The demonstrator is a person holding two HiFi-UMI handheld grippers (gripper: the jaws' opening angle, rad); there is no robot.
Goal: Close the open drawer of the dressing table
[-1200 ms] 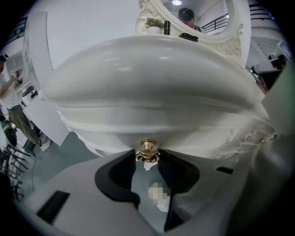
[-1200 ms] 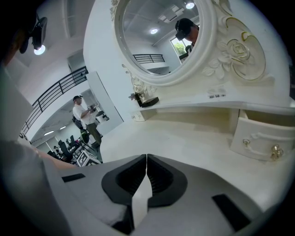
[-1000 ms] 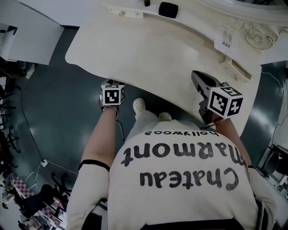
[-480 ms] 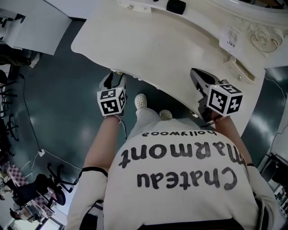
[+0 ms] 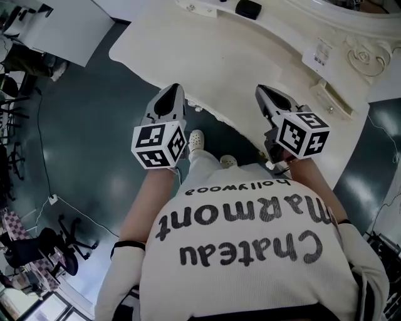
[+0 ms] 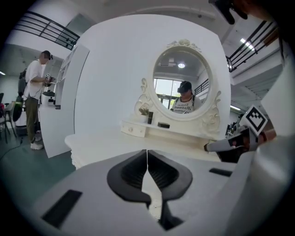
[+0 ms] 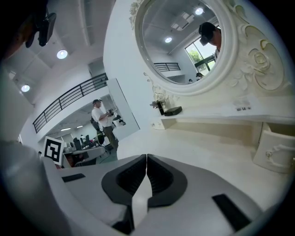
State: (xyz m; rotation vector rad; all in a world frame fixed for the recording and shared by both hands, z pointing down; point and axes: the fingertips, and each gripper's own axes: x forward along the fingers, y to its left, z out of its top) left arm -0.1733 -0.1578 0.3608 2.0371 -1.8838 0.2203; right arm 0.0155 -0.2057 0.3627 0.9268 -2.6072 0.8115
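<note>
Apparently the closing is done or all but done: along the scalloped front edge (image 5: 216,116) of the cream-white carved wooden dressing table (image 5: 250,56) no drawer stands out in the head view. The face under that edge is hidden from above, so the drawer itself cannot be checked. The left gripper (image 5: 174,91) hangs just over that edge; its jaws have just been closing and meet with nothing between them. The right gripper (image 5: 262,91) hovers over the surface, well apart from the left, its jaws likewise pressed together and empty. What is left, by my reading, is at most confirming that the drawer sits flush. As for containers, a small cream drawer box with a scrolled handle (image 7: 276,150) sits at the right end of the low back shelf. Its front hides any contents, and whether it is pushed fully home I cannot tell. A small black block (image 5: 249,9) lies on that shelf below the oval mirror (image 6: 182,80).
</note>
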